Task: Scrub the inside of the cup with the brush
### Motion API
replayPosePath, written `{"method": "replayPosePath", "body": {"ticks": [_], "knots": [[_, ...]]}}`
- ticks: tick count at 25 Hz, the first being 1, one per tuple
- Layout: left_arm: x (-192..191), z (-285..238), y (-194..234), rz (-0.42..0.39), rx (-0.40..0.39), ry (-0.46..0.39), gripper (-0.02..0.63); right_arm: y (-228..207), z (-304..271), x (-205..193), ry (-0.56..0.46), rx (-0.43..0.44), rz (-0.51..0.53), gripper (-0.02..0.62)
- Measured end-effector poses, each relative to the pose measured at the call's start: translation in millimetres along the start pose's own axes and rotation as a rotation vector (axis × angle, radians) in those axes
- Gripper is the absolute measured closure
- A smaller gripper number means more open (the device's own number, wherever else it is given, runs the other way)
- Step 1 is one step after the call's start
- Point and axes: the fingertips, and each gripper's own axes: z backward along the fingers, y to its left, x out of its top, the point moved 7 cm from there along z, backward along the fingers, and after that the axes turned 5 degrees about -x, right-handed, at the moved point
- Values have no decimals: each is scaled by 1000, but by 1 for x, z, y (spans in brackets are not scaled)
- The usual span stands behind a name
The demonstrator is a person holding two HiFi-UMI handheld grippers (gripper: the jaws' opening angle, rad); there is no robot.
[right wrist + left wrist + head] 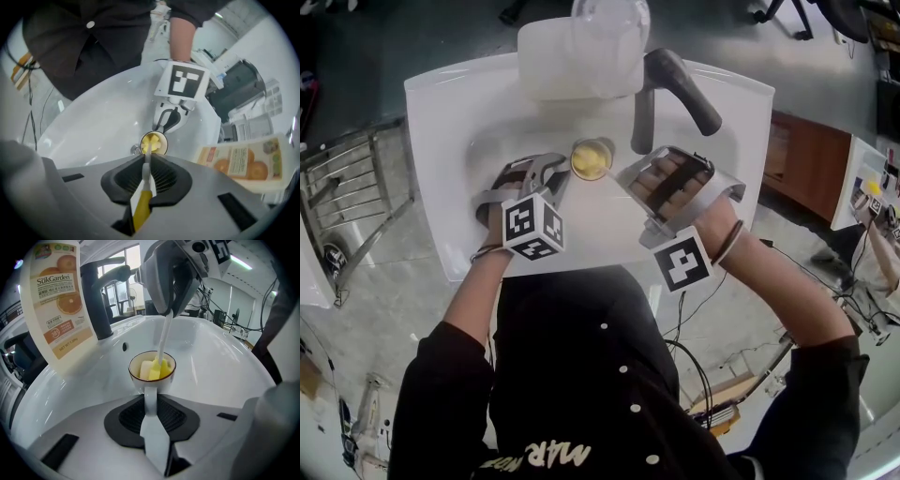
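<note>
Black ribbed fingers (125, 417) of your left gripper (151, 411): clenched on the white handle of the cup (152, 366), which runs straight back between the pads.

Cup: white with a dark rim, upright, mouth open to the top. It sits inside the white sink (220, 366). Whether its base touches the basin floor cannot be told.

Fingers (168, 180) of your right gripper (146, 176): grasping the brush (142, 199) by its handle.

Brush: handle yellow at the rear and white toward the front. The thin white stem slants down into the cup. The yellow and white sponge head lies inside the cup, below the rim.

Placement, head view:
- The cup is near the basin's middle, at twelve o'clock from your body.
- Your left gripper meets it from eight o'clock.
- Your right gripper comes in from four o'clock.
- The marker cubes sit at the six o'clock end of each gripper, just ahead of your wrists.

Surroundings, head view, taken from the cup:
- Faucet (670, 84): dark grey, at one o'clock, on the sink's back ledge.
- Bottle (609, 37): clear, with an orange-fruit label, at twelve o'clock, just beside the faucet.
- Container (546, 66): white, at eleven o'clock, next to the bottle.
- Rack (356, 197): metal, standing off the sink at nine o'clock.
</note>
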Motion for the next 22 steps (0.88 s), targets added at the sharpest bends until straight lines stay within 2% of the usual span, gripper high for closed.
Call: {"method": "replayPosePath", "body": {"ticks": [3,8,13,17,18,19,22], "knots": [[0,0,0,-2,5,4,517,-3,-2,-11,-18,54,-388,541],[1,1,0,-11,13,8,517,-4,-7,-37,-57,157,-1138,538],[3,1,-2,-16,28,18,517,12,-11,-56,-130,258,-1822,538],[3,0,-3,-46,49,33,517,36,-9,-67,-242,329,-2502,535],[3,-1,-3,-60,56,38,517,41,-9,-67,-269,333,-2604,535],[3,-2,-2,-72,60,43,517,43,-9,-67,-286,328,-2646,535],[2,-5,-1,-82,55,49,517,45,-6,-65,-296,302,-2634,537]]}}
